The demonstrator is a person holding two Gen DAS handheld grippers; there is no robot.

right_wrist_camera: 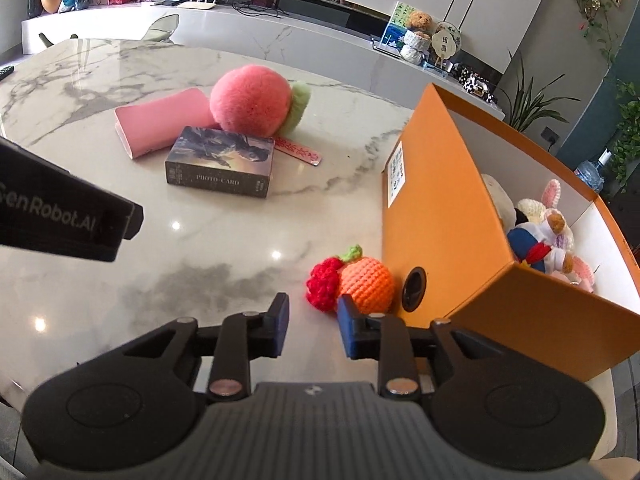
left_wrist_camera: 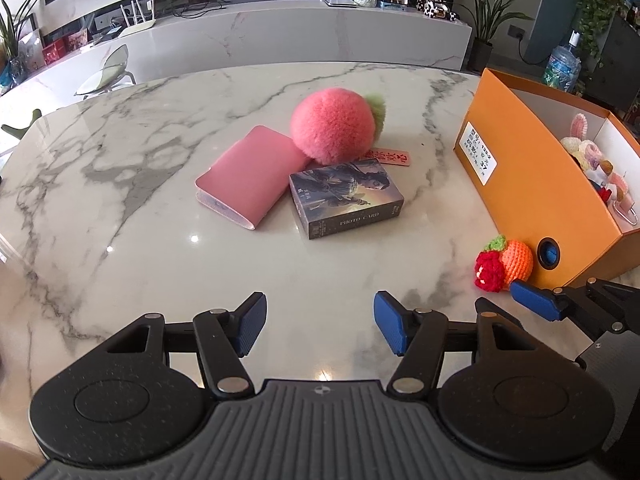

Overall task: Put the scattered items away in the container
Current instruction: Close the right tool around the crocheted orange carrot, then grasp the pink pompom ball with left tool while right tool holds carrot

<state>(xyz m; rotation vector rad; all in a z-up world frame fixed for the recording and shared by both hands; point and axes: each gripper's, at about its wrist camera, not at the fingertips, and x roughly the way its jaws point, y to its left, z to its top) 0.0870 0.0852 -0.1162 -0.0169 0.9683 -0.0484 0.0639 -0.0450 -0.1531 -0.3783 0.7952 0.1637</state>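
Observation:
An orange box stands at the right of the marble table and holds several plush and crochet toys. A crochet orange-and-strawberry charm lies against its near end. Mid-table sit a pink plush peach, a pink wallet, a photo card box and a red tag. My left gripper is open over bare table, well short of them. My right gripper is open and empty, its right fingertip right at the charm.
The table's far rim curves behind the items, with a pale chair beyond it. A long white cabinet with ornaments and potted plants lines the back. The left gripper's body juts into the right wrist view.

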